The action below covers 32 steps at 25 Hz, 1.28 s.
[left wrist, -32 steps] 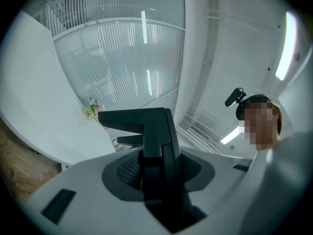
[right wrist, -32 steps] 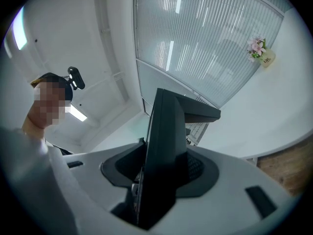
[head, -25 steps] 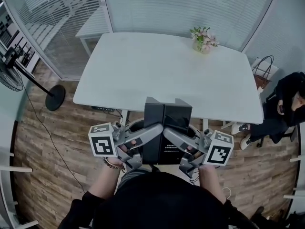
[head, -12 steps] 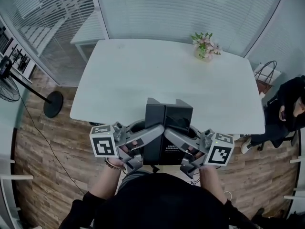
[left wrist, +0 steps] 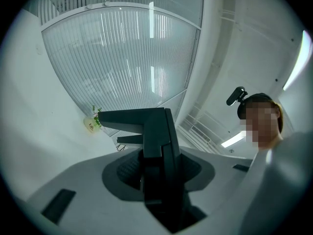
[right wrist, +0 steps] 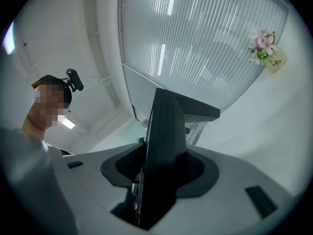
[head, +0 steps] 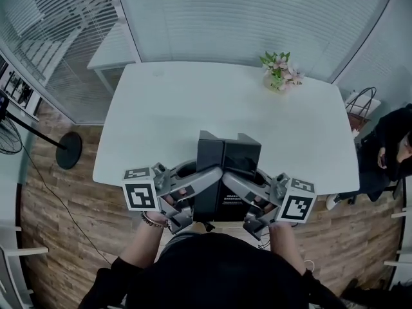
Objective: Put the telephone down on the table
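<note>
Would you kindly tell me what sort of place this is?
Most likely an office meeting room: a large white table fills the middle, glass walls with blinds stand behind it, and a vase of flowers sits near the table's far edge.

In the head view the lower end of the telephone (head: 210, 153) is lost behind the left gripper (head: 215, 174), the right gripper (head: 229, 177) and the wearer's torso (head: 212, 272). The white print (head: 233, 199) on its face is too small to read. It hides part of the near edge of the counter (head: 180, 108). A seated person (head: 388, 150) and a floor fan (head: 8, 135) are cut off at the picture's sides.
</note>
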Tool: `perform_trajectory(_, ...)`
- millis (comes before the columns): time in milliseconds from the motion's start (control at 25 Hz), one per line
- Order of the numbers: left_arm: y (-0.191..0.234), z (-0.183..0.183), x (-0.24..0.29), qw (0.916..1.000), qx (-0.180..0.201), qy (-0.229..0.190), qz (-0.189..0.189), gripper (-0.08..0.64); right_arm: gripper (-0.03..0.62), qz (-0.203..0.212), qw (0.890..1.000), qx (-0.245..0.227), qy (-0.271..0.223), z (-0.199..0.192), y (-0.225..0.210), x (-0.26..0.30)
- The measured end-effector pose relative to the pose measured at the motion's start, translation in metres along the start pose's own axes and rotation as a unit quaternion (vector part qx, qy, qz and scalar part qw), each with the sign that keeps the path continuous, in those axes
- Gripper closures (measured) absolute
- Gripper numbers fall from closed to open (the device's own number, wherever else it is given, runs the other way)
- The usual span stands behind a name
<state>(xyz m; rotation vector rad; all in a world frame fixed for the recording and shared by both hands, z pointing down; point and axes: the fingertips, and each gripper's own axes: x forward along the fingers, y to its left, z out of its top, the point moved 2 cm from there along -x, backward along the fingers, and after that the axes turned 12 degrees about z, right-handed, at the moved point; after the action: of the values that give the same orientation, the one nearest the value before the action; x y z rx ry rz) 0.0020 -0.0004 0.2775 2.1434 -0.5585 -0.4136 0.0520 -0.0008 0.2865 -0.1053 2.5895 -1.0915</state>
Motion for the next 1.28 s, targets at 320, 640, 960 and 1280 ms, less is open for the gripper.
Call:
perform_trajectory(320, 0.031, 0.032, 0.013, 0.9999, -0.009, 0.013, -0.006, 0.38, 0.399, -0.014, 1.0, 0.002, -0.01, 0.022, -0.035, 0.018)
perform_trajectory(640, 0.062, 0.053, 0.02, 0.9994, -0.025, 0.024, -0.009, 0.38, 0.399, -0.033, 0.999, 0.012, -0.017, 0.033, -0.067, 0.032)
perform_trajectory(960, 0.085, 0.061, 0.024, 0.9985, -0.035, 0.039, -0.016, 0.38, 0.399, -0.05, 0.998, 0.018, -0.027, 0.034, -0.09, 0.037)
perform_trajectory(1280, 0.109, 0.064, 0.031, 0.9978, -0.051, 0.041, -0.01, 0.38, 0.399, -0.059, 0.997, 0.038, -0.019, 0.035, -0.114, 0.038)
